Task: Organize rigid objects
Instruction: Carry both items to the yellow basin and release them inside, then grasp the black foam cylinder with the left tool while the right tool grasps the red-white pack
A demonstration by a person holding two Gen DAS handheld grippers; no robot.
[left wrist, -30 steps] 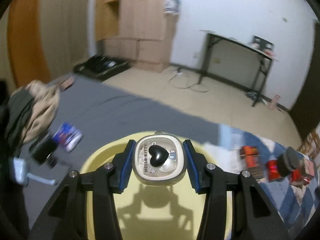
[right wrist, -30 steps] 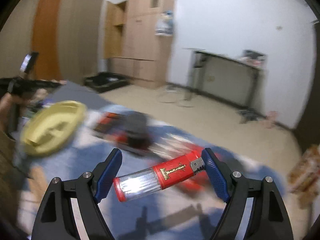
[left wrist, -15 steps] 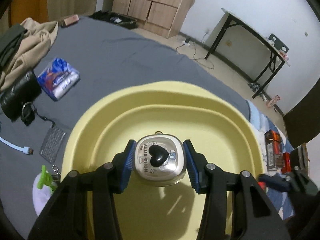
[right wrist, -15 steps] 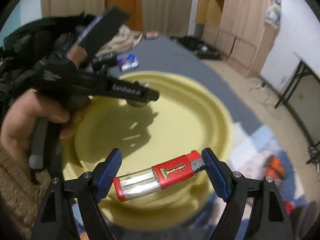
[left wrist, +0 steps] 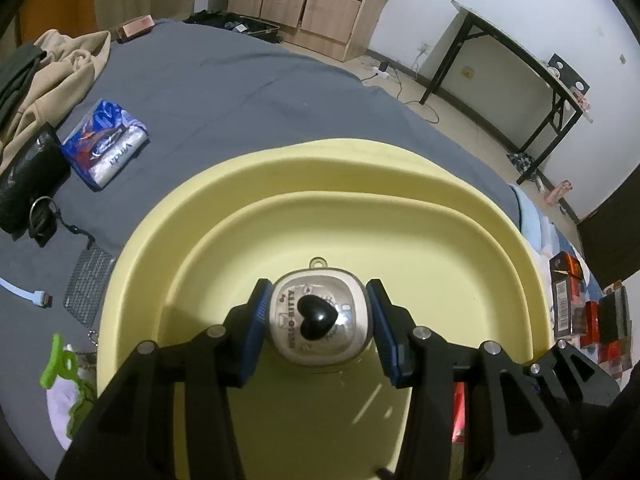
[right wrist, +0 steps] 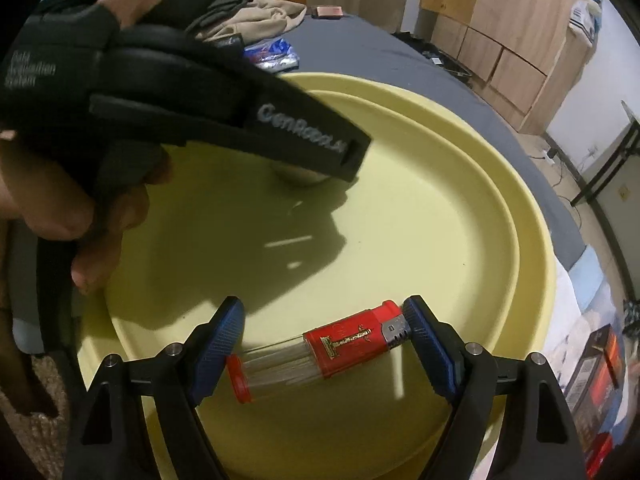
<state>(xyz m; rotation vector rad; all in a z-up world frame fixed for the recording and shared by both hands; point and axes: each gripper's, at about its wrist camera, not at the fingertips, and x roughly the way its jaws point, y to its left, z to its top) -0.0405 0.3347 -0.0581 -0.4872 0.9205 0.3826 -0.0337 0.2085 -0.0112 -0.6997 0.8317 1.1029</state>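
The left gripper (left wrist: pixel 318 320) is pinching the Hello Kitty case (left wrist: pixel 319 322) over the yellow basin (left wrist: pixel 460 200) for release. The right gripper (right wrist: pixel 322 346) is clamping the red lighter (right wrist: pixel 320 356) endwise above the same basin.

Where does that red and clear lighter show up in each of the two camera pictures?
Left wrist view: only a red sliver of the red and clear plastic lighter shows, low right, behind the gripper's frame.
Right wrist view: the lighter lies bottom centre, held end to end by the right gripper.
Shared landmark: the pale yellow plastic basin, beneath both grippers.
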